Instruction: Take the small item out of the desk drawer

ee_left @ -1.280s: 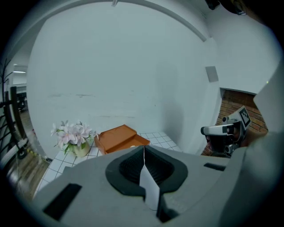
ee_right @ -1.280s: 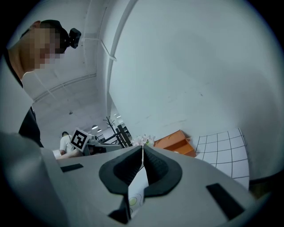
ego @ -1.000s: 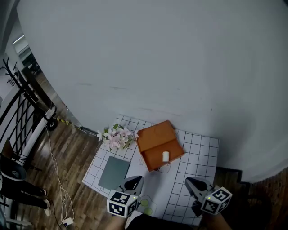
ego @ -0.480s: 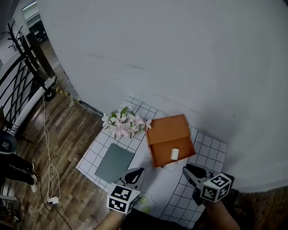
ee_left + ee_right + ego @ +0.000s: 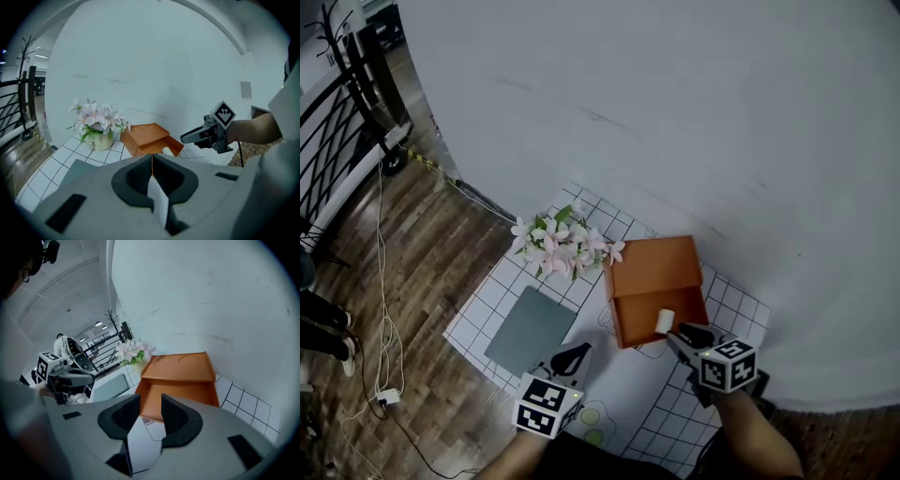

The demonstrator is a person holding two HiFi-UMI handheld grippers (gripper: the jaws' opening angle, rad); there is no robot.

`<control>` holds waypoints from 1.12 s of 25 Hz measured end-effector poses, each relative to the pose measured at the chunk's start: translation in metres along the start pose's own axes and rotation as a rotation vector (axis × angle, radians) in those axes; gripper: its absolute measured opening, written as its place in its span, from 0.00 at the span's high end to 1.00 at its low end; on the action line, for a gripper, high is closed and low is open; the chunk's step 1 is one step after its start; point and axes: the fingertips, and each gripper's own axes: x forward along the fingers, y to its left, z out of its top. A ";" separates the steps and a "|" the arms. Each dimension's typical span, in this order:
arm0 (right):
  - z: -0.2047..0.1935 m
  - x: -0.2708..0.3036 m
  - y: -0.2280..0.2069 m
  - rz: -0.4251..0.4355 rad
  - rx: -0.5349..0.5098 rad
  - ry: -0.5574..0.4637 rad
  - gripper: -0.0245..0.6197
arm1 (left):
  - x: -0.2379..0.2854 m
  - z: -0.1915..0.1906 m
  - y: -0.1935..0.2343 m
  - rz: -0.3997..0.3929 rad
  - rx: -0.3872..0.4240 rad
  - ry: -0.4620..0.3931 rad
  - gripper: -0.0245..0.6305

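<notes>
An orange desk drawer box (image 5: 654, 272) stands on the white gridded mat (image 5: 623, 380), its drawer (image 5: 180, 392) pulled out toward me. A small white item (image 5: 666, 321) lies at the drawer's front; in the left gripper view the item (image 5: 167, 151) shows at the drawer's near corner. My right gripper (image 5: 680, 336) points down at the drawer front, right beside the item. Its jaws have just been opening and stand open, with nothing between them. My left gripper (image 5: 572, 356) hovers over the mat to the left of the drawer, jaws together and empty. The right gripper view does not show the item.
A pot of pink flowers (image 5: 561, 246) stands left of the box, and a grey pad (image 5: 530, 330) lies in front of it. Two green circles (image 5: 592, 413) mark the mat's near edge. A white wall runs behind. Wooden floor with a cable (image 5: 384, 328) lies to the left.
My right gripper has moved forward and down to the drawer front, beside the white item, and its jaws have parted. The left gripper has come slightly forward and lower.
</notes>
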 end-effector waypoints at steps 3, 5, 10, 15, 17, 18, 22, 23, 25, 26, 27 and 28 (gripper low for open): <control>-0.009 0.015 -0.013 -0.026 -0.021 0.065 0.74 | 0.003 0.001 0.003 -0.006 -0.001 0.005 0.94; -0.014 0.024 -0.022 -0.037 0.000 0.102 0.73 | 0.006 0.001 0.002 -0.016 -0.006 0.009 0.94; -0.024 0.046 -0.047 -0.102 0.047 0.198 0.64 | 0.018 -0.006 0.000 -0.058 -0.016 0.026 0.94; -0.036 0.069 -0.060 -0.147 -0.016 0.328 0.58 | 0.027 -0.007 0.002 -0.085 -0.017 0.038 0.94; -0.041 0.077 -0.067 -0.171 -0.051 0.373 0.58 | 0.028 -0.005 0.003 -0.088 -0.021 0.036 0.94; -0.043 0.080 -0.069 -0.178 -0.054 0.387 0.58 | 0.029 -0.003 0.003 -0.089 -0.022 0.034 0.94; -0.045 0.088 -0.068 -0.173 -0.028 0.430 0.58 | 0.028 -0.002 0.000 -0.099 -0.016 0.045 0.94; -0.046 0.091 -0.067 -0.169 -0.032 0.446 0.58 | 0.028 -0.002 -0.001 -0.102 -0.012 0.048 0.94; -0.048 0.097 -0.062 -0.155 -0.046 0.486 0.58 | 0.027 0.001 -0.003 -0.106 -0.003 0.050 0.94; -0.050 0.100 -0.060 -0.151 -0.059 0.505 0.58 | 0.025 0.002 -0.004 -0.106 0.001 0.049 0.94; -0.050 0.102 -0.057 -0.152 -0.079 0.520 0.59 | 0.024 0.004 -0.005 -0.106 0.005 0.048 0.94; -0.050 0.104 -0.055 -0.158 -0.103 0.527 0.59 | 0.021 0.006 -0.006 -0.104 0.009 0.046 0.94</control>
